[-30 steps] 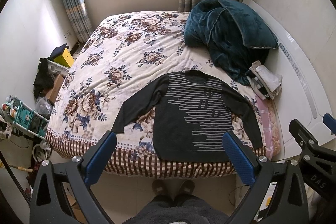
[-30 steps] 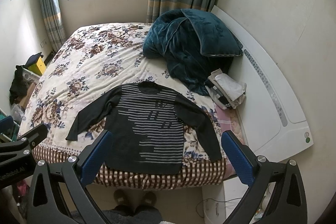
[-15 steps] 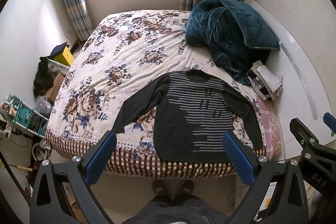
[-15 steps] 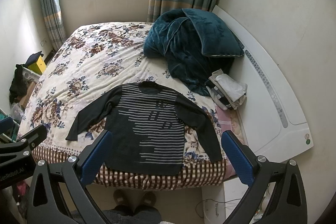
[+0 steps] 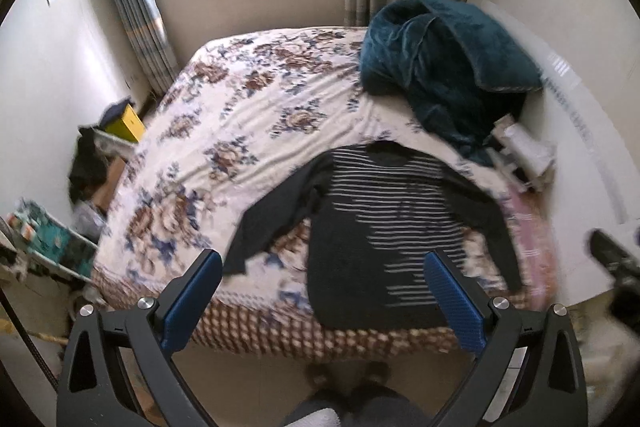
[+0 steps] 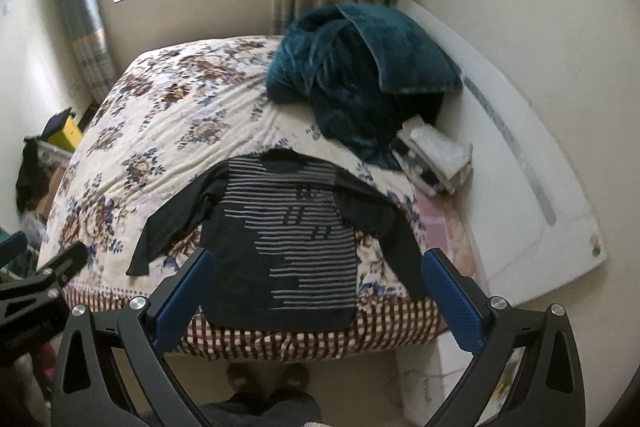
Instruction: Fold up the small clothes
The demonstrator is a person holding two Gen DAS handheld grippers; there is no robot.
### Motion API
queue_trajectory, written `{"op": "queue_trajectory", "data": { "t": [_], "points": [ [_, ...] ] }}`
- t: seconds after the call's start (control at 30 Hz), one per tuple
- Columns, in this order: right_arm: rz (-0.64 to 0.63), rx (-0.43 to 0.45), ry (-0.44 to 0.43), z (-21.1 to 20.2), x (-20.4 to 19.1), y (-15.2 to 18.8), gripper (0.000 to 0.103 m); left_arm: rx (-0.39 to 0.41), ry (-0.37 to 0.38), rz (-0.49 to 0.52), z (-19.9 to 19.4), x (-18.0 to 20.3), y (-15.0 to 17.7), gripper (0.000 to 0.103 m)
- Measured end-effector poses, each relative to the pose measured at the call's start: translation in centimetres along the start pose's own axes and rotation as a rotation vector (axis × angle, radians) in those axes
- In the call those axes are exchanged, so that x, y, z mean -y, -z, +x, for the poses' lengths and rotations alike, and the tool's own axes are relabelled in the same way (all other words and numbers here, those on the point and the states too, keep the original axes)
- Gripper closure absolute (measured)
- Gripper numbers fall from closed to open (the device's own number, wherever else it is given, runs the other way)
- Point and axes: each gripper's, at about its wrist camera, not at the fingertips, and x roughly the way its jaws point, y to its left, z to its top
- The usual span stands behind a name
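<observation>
- Far left, beside the bed: cluttered corner with a yellow box (image 5: 125, 125), some dark clothing (image 5: 86, 163) draped over stuff, and a teal rack (image 5: 52, 239) lower down.
- Left gripper (image 5: 323, 301) hanging in the air short of the bed's near edge, blue fingers (image 5: 191, 301) spread wide, gripping nothing. Pretty blurry in its own view, especially on the right side.
- Floral bedspread (image 6: 172, 131) covering the bed, checked brown border (image 6: 312, 343) along the near edge.
- Dark striped long-sleeve shirt (image 6: 288, 239) laid flat, front up, at the near edge of the bed, hem right at the checked border, collar pointing away toward the window. Both sleeves spread out and angled down, left sleeve (image 6: 176, 219) lying over the flowers.
- Right gripper (image 6: 316, 301) also up in the air, well short of the shirt, fingers (image 6: 452, 303) wide apart and empty. Shirt body framed between them in that view.
- Behind the shirt to the right: heaped teal blanket (image 6: 352, 75) with a pillow on top.
- Just right of that, small stack of folded light clothes (image 6: 436, 155) next to the white headboard (image 6: 532, 195).
- Bottom centre: slippers (image 6: 268, 379) on the floor right below the bed edge.
</observation>
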Motion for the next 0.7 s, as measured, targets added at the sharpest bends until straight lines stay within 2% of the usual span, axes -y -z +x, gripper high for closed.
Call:
{"op": "queue_trajectory", "data": {
  "t": [0.1, 0.23, 0.27, 0.33, 0.43, 0.5, 0.6, 0.7],
  "points": [
    [0.095, -0.047, 0.061, 4.0, 2.9, 0.8, 0.0, -0.006, -0.015, 0.048, 3.7, 1.0, -0.1, 0.0],
    [0.214, -0.103, 0.199, 9.9, 8.0, 3.0, 0.0, -0.034, -0.016, 0.103, 9.9, 3.4, -0.4, 0.0],
    [0.256, -0.134, 0.236, 11.9, 9.7, 3.9, 0.0, -0.04, -0.009, 0.109, 11.5, 4.2, -0.4, 0.0],
    [0.318, -0.147, 0.247, 15.0, 12.8, 5.5, 0.0, -0.05, -0.005, 0.118, 14.2, 5.7, -0.4, 0.0],
    [0.402, -0.214, 0.316, 21.4, 18.0, 9.0, 0.0, -0.077, -0.025, 0.145, 18.6, 8.2, -0.4, 0.0],
    [0.472, -0.278, 0.34, 25.7, 21.5, 11.6, 0.0, -0.119, -0.058, 0.167, 22.0, 10.2, -0.5, 0.0],
    [0.623, -0.378, 0.329, 32.2, 27.1, 16.1, 0.0, -0.186, -0.102, 0.183, 26.1, 12.5, -0.4, 0.0],
    [0.78, -0.471, 0.323, 38.2, 32.2, 20.5, 0.0, -0.235, -0.116, 0.188, 30.1, 14.4, -0.1, 0.0]
  ]
}}
